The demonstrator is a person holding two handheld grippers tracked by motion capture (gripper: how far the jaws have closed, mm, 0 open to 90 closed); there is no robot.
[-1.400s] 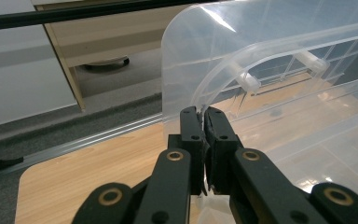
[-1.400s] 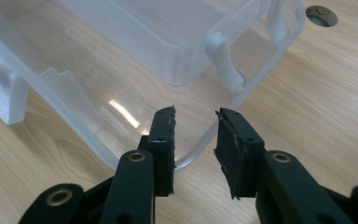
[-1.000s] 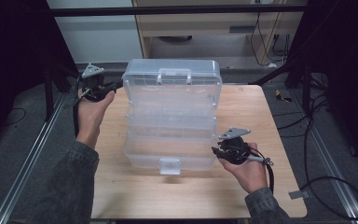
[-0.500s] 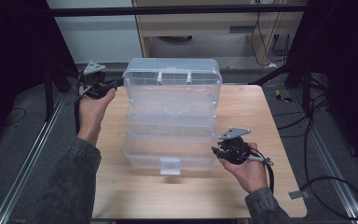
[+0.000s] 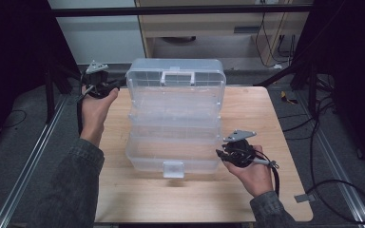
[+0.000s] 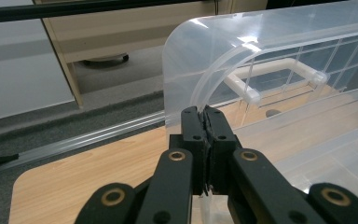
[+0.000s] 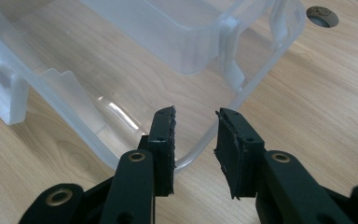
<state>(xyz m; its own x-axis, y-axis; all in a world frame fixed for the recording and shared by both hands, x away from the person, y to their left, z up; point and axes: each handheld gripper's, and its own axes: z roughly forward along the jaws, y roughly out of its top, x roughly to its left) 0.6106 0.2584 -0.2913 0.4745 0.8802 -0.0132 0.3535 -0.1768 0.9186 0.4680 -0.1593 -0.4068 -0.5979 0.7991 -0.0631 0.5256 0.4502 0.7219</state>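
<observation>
High view: a clear plastic organiser box (image 5: 175, 121) stands open on the wooden table (image 5: 275, 123), its tiers stepped toward me and its lid (image 5: 176, 78) raised at the far side, white handle (image 5: 173, 76) near the top edge. A white latch (image 5: 173, 168) sits at the middle of the near front wall. My left gripper (image 5: 116, 84) reaches the lid's left edge at the far left corner of the table; my left hand (image 5: 95, 111) lies along the box's left side. My right gripper (image 5: 220, 153) meets the near right corner of the bottom tray (image 5: 171, 156), with my right hand (image 5: 253, 175) behind it on the table.

Left gripper view: the two black jaws of the left gripper (image 6: 205, 116) stand together, pinched on the thin curved rim of the lid (image 6: 223, 60); the handle (image 6: 272, 74) shows through the clear wall, and beyond the table edge lie grey floor and a cabinet (image 6: 135, 28).

Right gripper view: the jaws of the right gripper (image 7: 196, 123) stand apart, straddling the rounded corner wall of the bottom tray (image 7: 135, 107); the left pad lies against the wall, the right pad is clear of it. A round hole (image 7: 322, 16) in the tabletop shows at upper right
</observation>
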